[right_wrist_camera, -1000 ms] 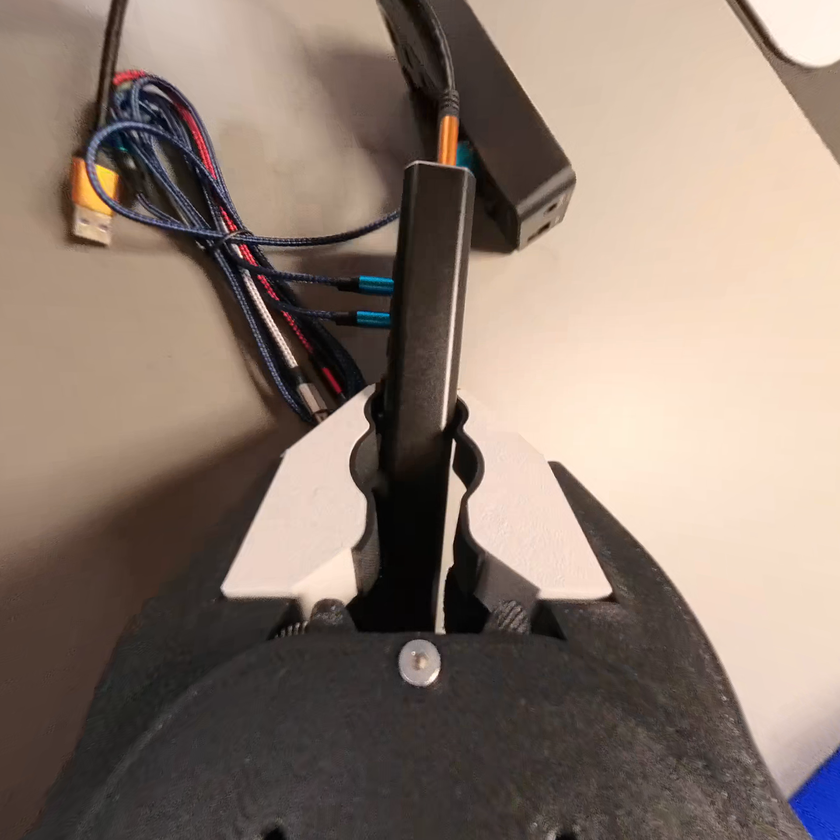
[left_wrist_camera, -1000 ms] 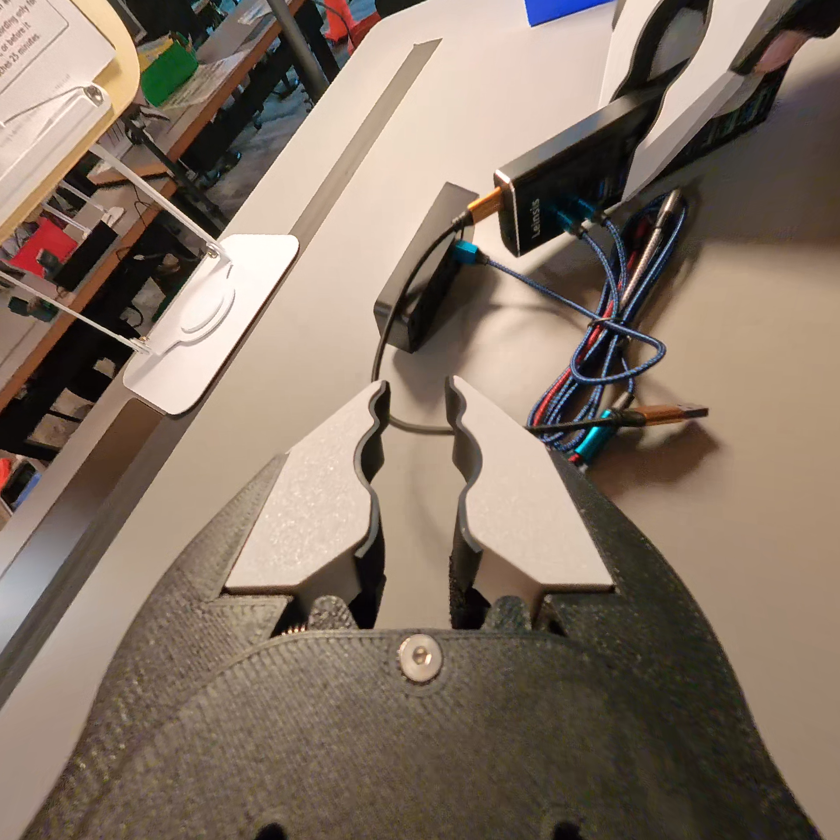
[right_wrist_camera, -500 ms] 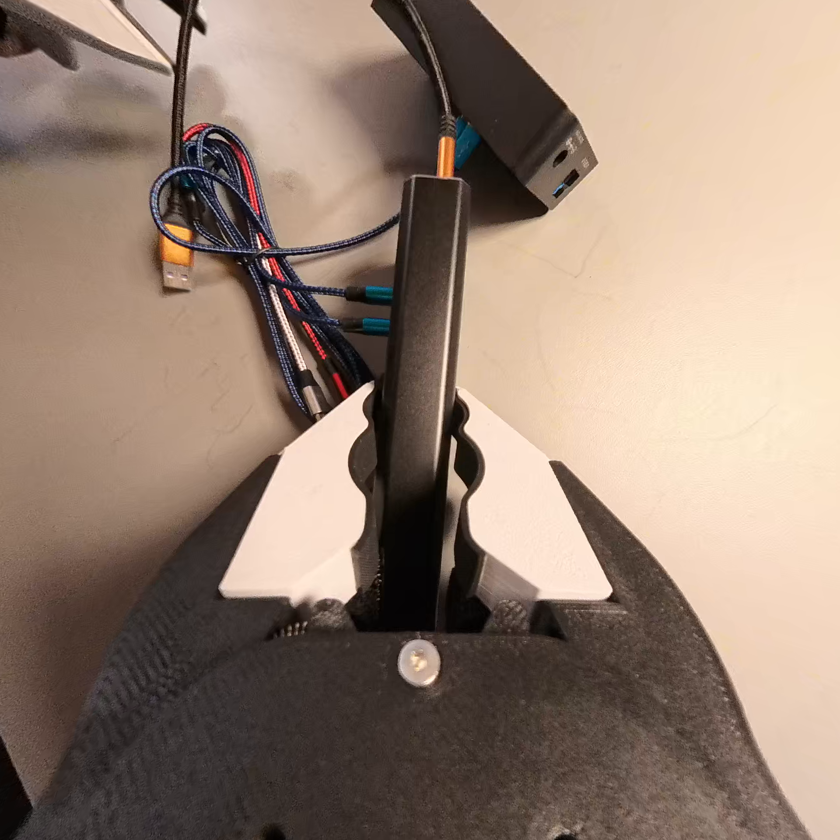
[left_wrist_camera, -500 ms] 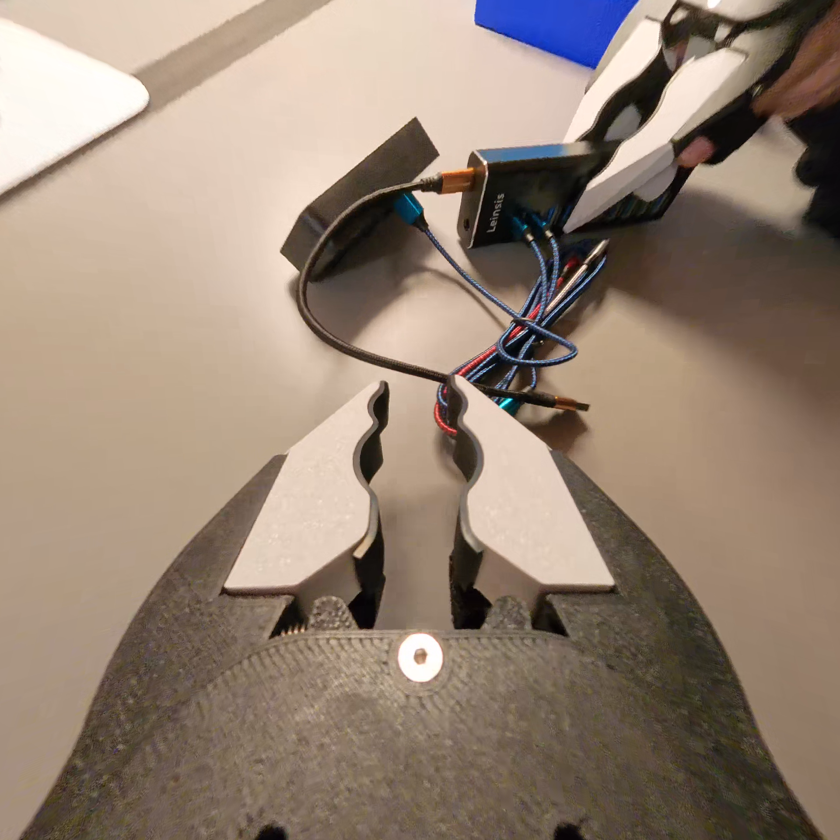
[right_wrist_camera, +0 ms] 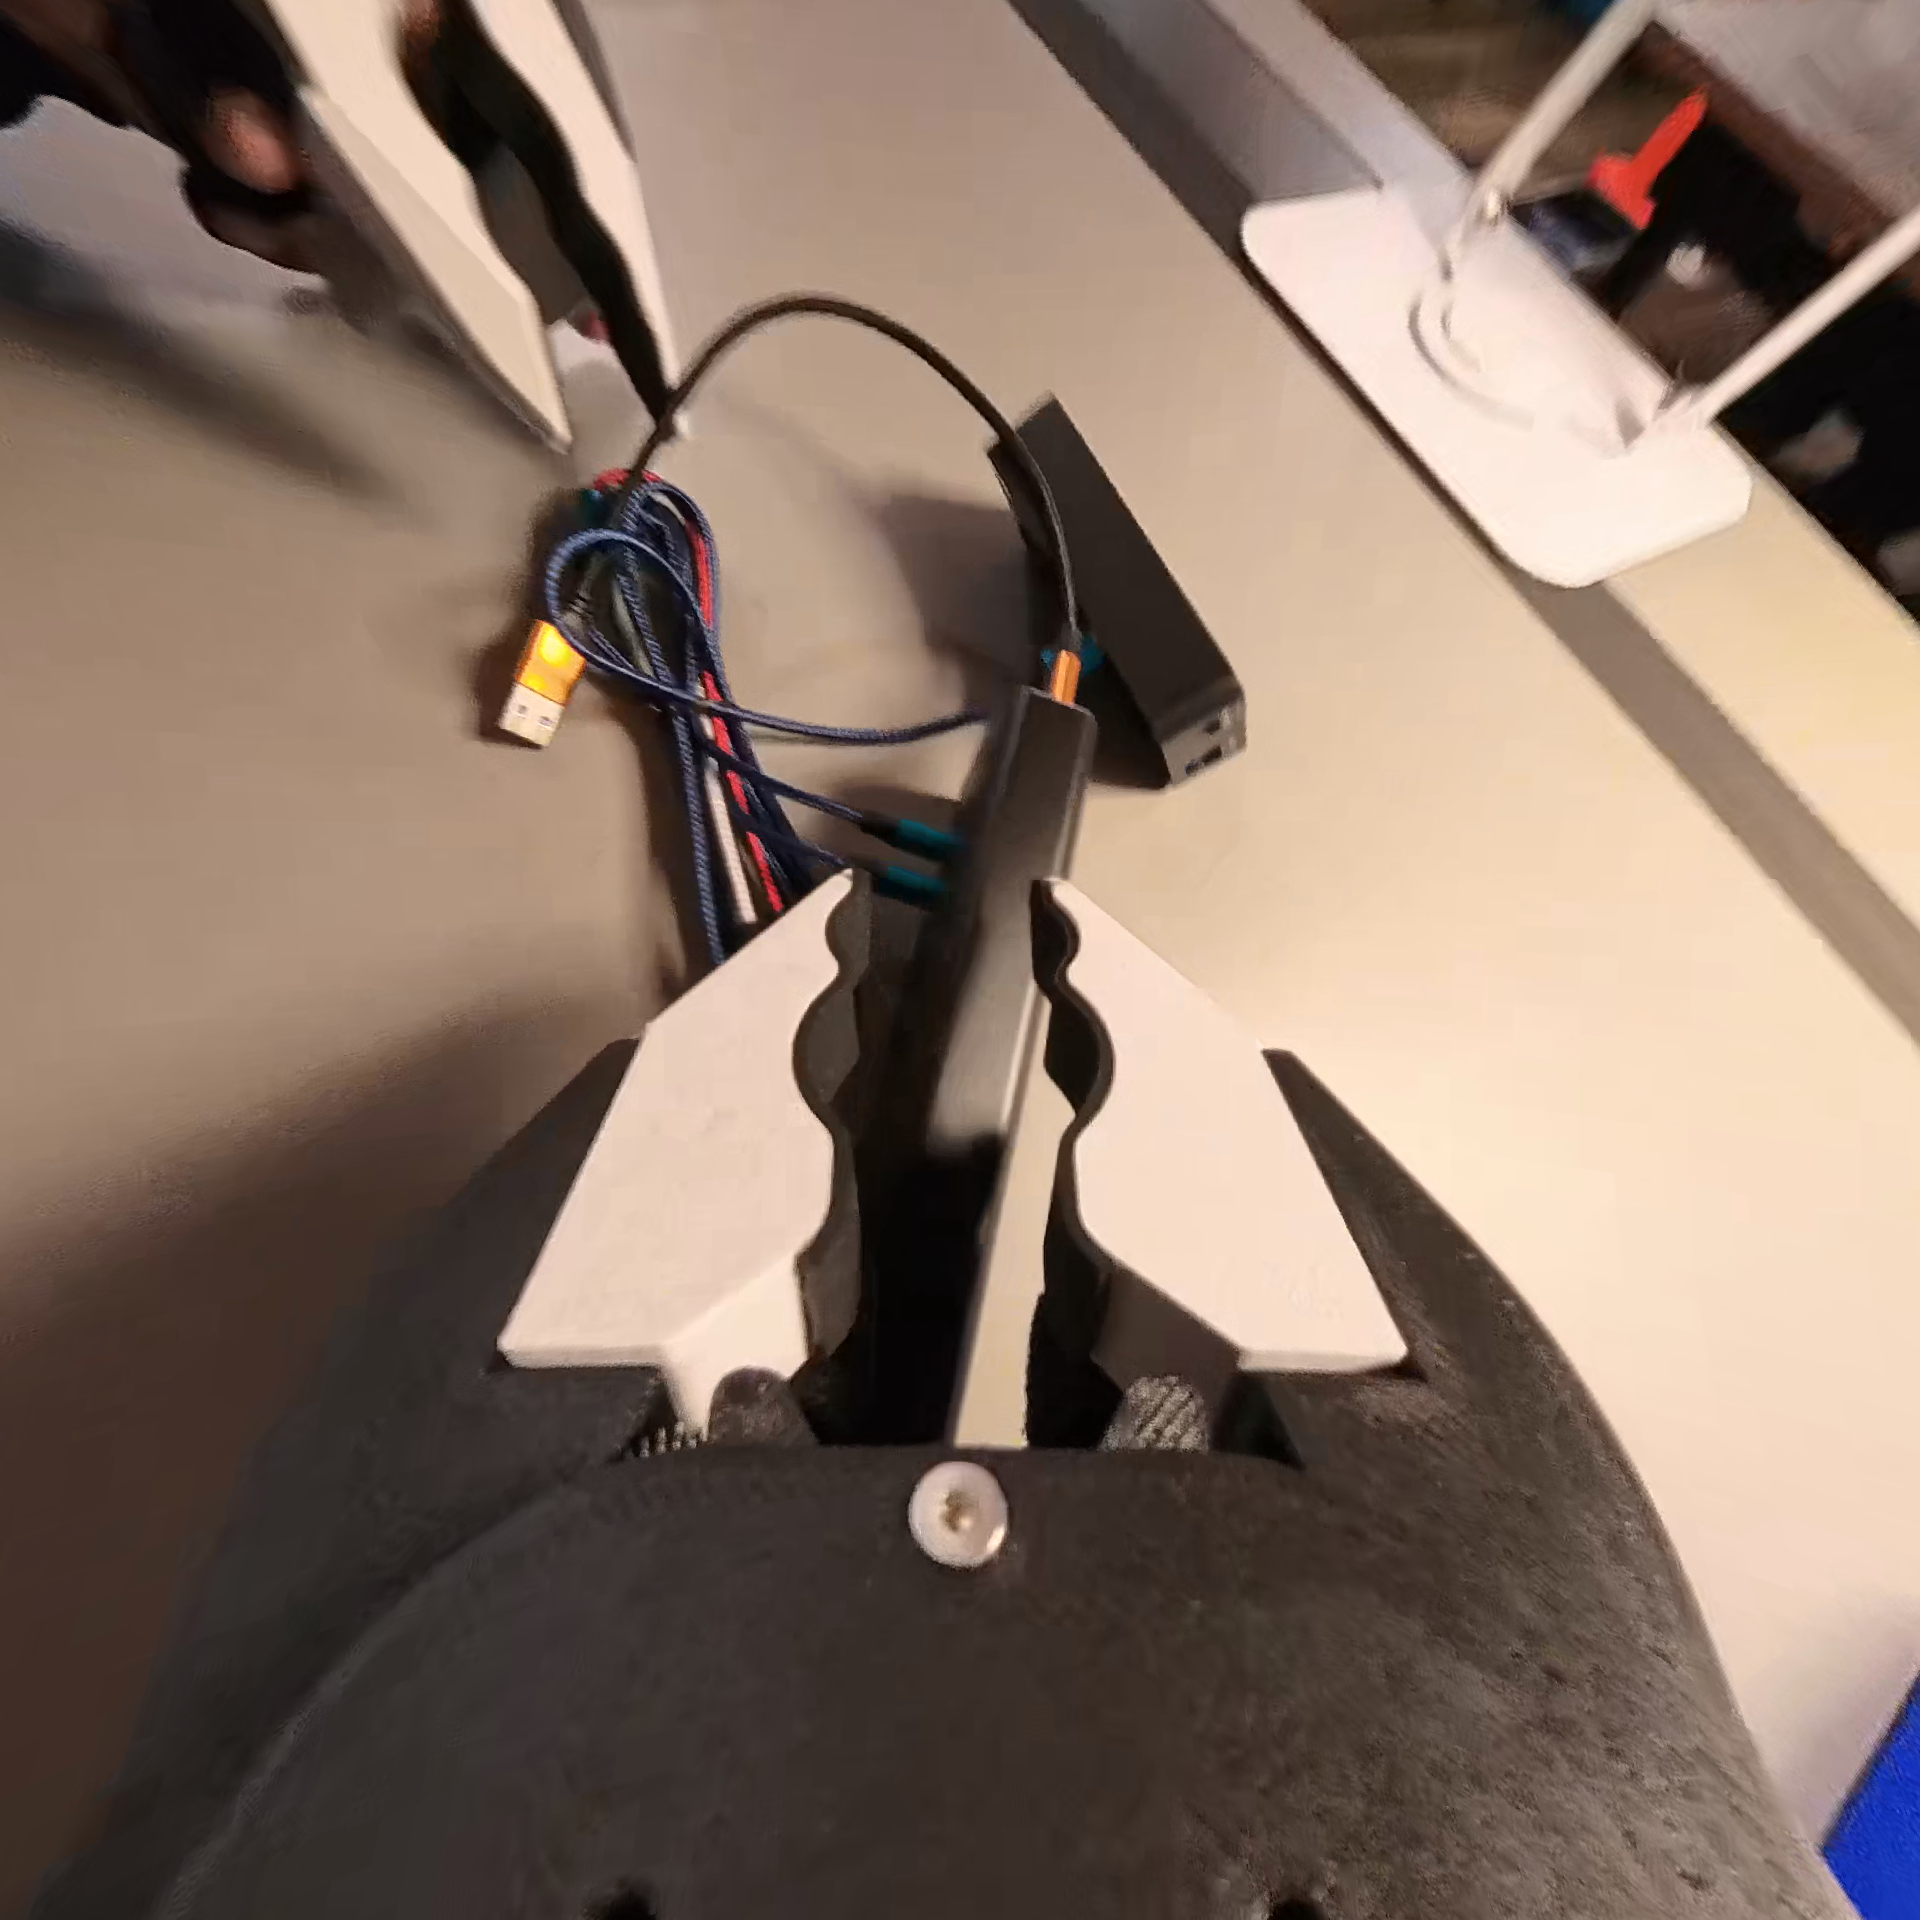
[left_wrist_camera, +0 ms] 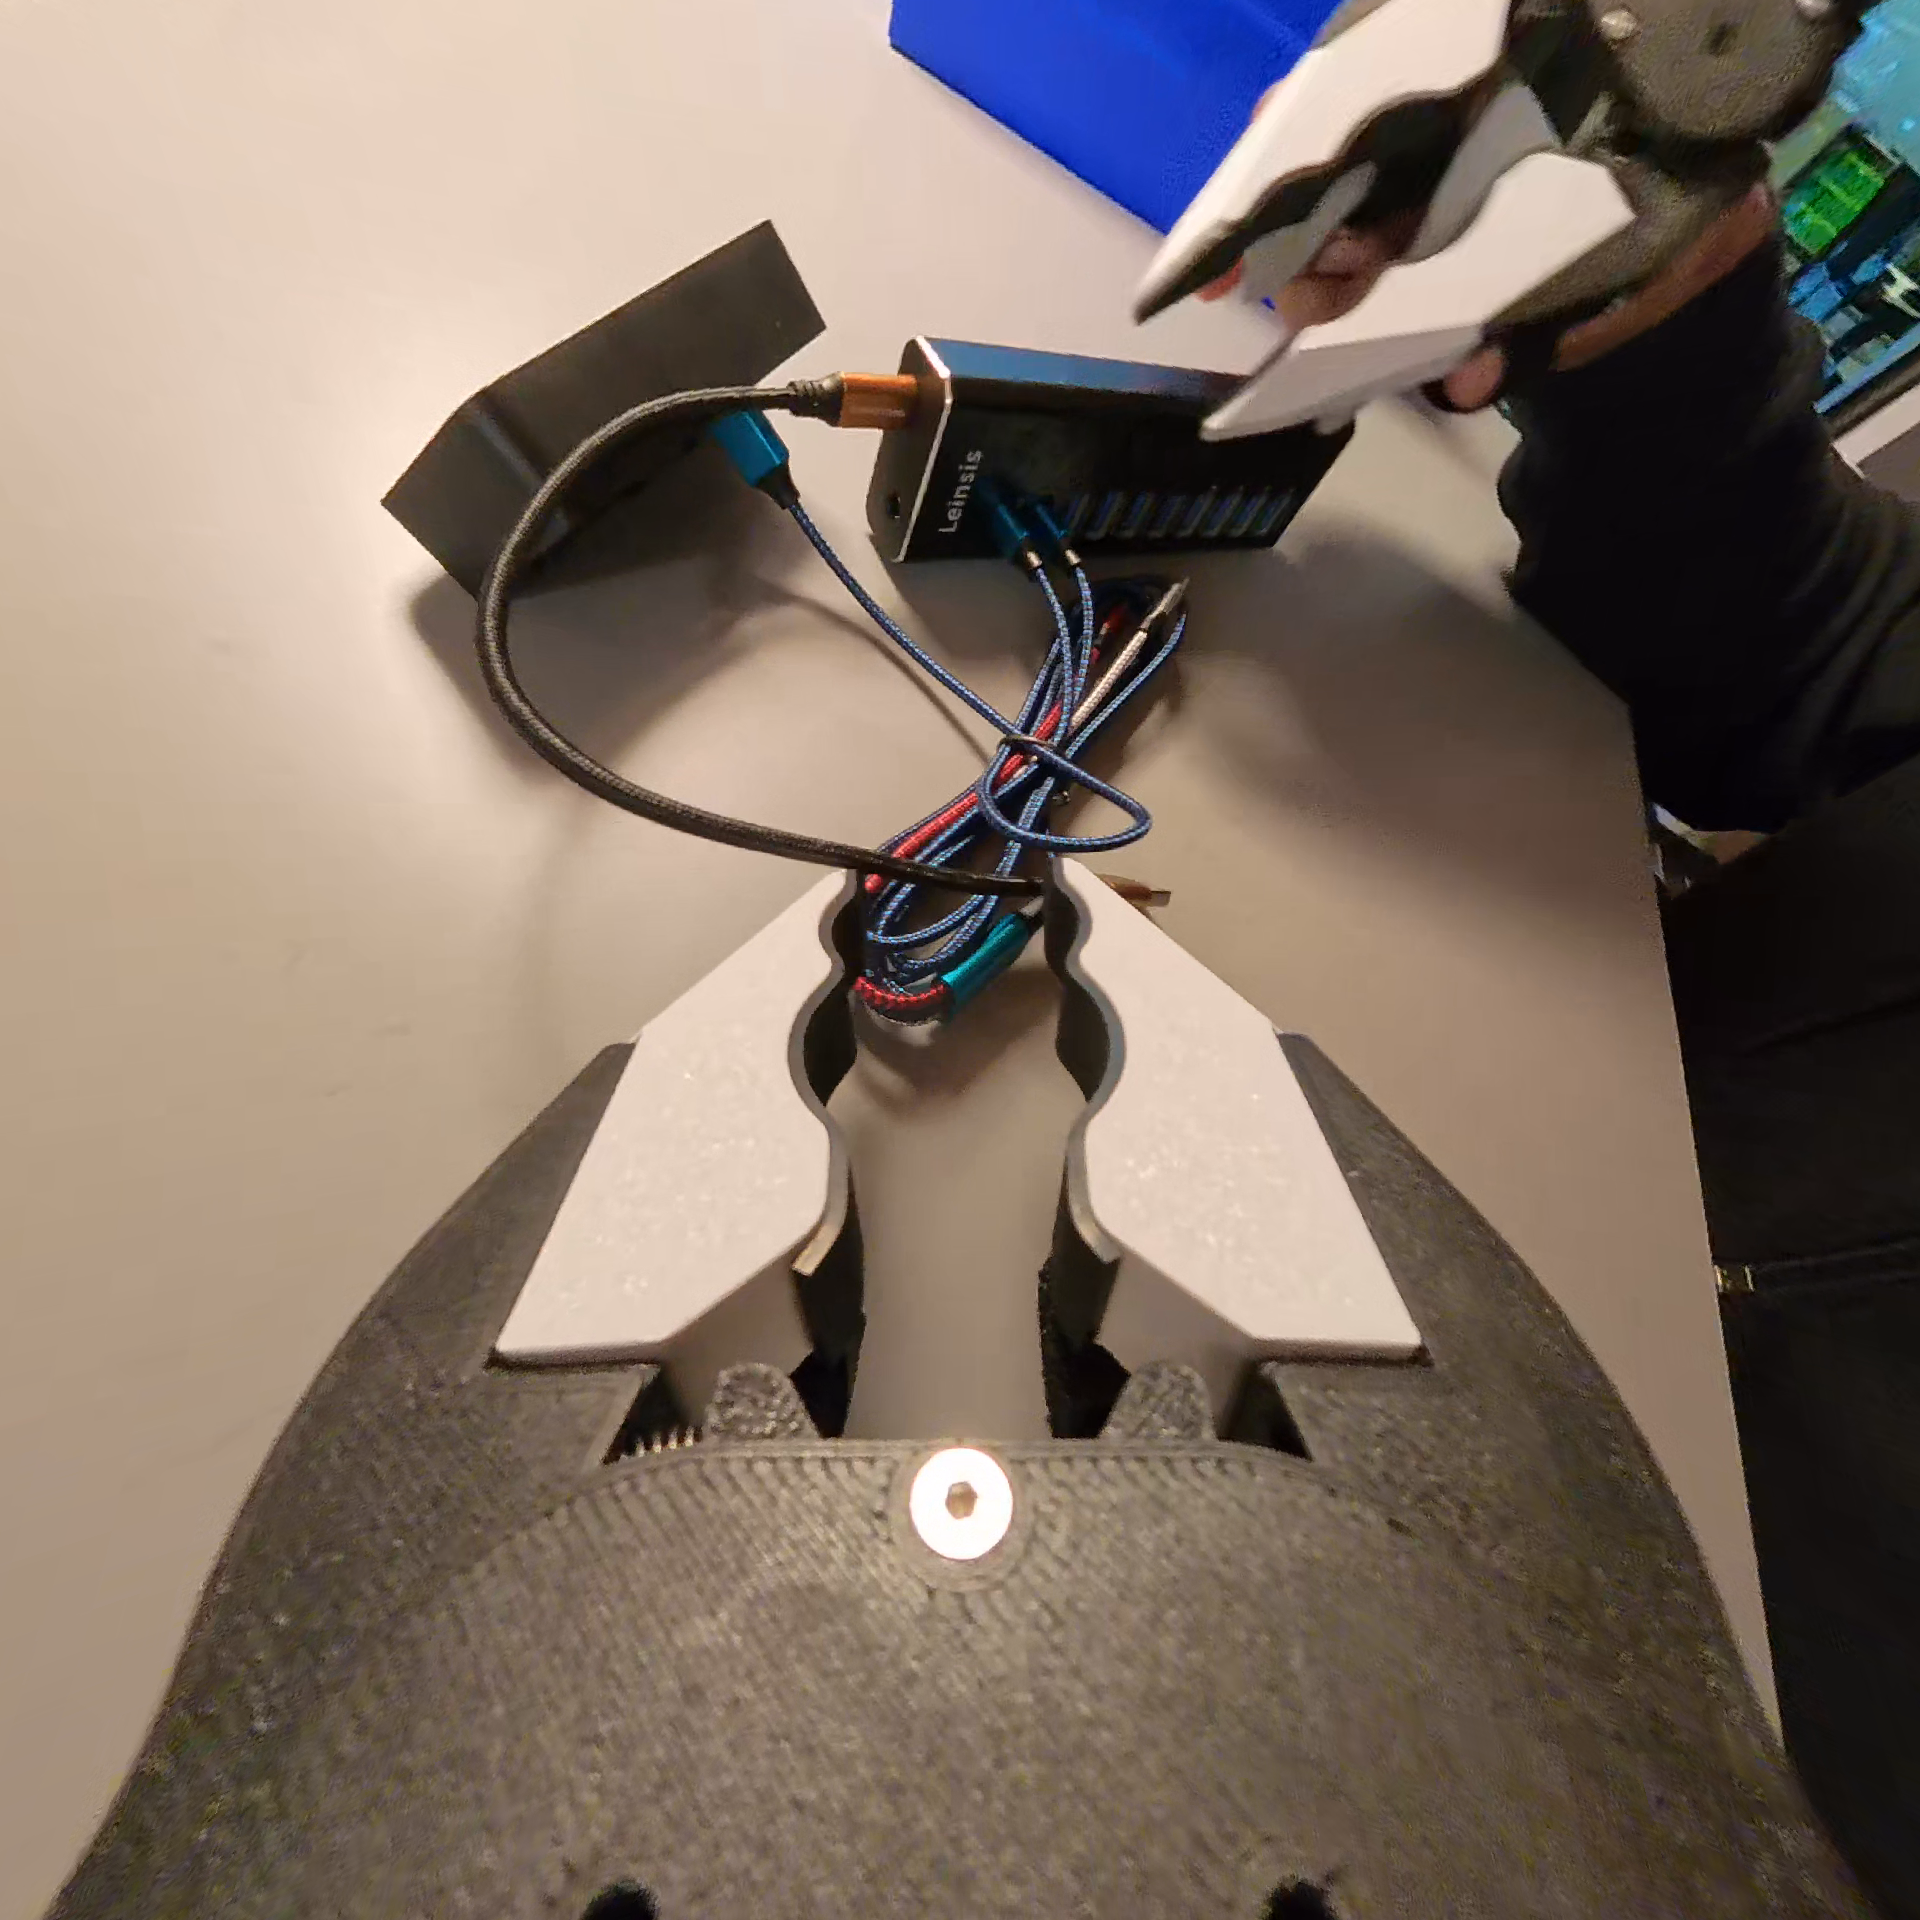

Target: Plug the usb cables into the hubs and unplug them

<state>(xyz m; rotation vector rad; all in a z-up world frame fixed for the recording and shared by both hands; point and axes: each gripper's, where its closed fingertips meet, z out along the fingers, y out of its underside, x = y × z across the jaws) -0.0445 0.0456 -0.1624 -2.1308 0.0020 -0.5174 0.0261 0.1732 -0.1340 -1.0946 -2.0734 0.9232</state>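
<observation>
Right tool (right_wrist_camera: 945, 894) parted around the long hub (right_wrist_camera: 1023, 810), left tool (left_wrist_camera: 951, 894) wide over the cable bundle (left_wrist_camera: 997, 831), bare table (left_wrist_camera: 260, 831) leftward

right claw (right_wrist_camera: 945, 883) released long hub (left_wrist_camera: 1101, 447), left claw (left_wrist_camera: 951, 883) reached cable bundle (left_wrist_camera: 997, 831)

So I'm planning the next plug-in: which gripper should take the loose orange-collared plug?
Left, probably. The left gripper is open right over the cable bundle, beside that plug; the right gripper straddles the long hub.

Grey-fingered black tool (left_wrist_camera: 951, 914), black sleeve (left_wrist_camera: 1704, 623)
</observation>
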